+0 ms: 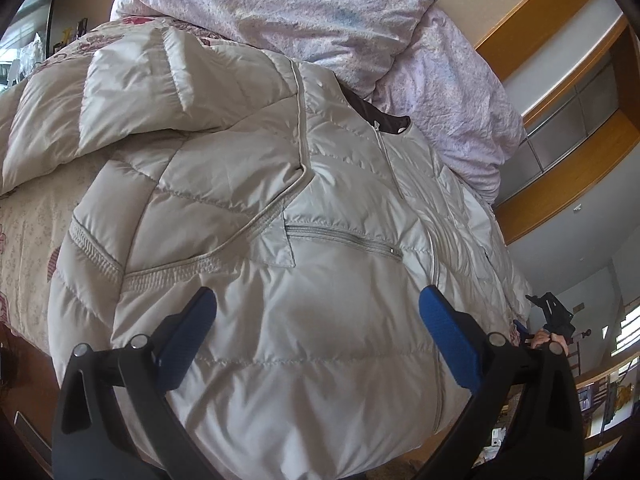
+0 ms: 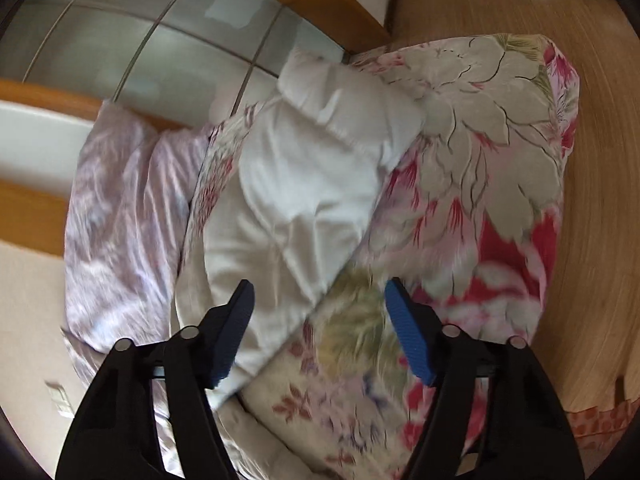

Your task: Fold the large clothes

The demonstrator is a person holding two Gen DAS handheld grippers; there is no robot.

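Left gripper [image 1: 318, 320] is hovering with its blue-padded fingers [image 1: 448, 332] spread wide, gripping nothing, directly over the lower front panel of the puffer jacket [image 1: 256, 208]. Just ahead of the fingertips the jacket's zipped chest pocket [image 1: 344, 238] is lying, and beyond that the main zipper is running toward the dark-lined collar [image 1: 384, 114]. One sleeve [image 1: 132, 96] is already lying folded across the body, ahead and to the left of the gripper.

Right gripper [image 2: 320, 312] is likewise standing open wide and empty (its view is blurred, so fine contact cannot be judged), looking down along its fingers at the pale jacket where it is resting on the floral bedspread [image 2: 480, 168]. Farther out, left of the gripper, a lilac duvet [image 2: 120, 208] is bunching against the wooden headboard [image 2: 32, 208].

Handling, as a judgement: the jacket is appearing light, soft and springy, with a glossy shell that is likely slippery; a pinched fold will probably be puffing back unless pressed flat. Stitched edges are offering the firmest hold, so the hem near the left gripper and the ribbed seam [image 1: 176, 276] are looking like better purchase than the smooth quilted panels. Whole garment is lying spread on the bed, mostly ahead of both grippers.
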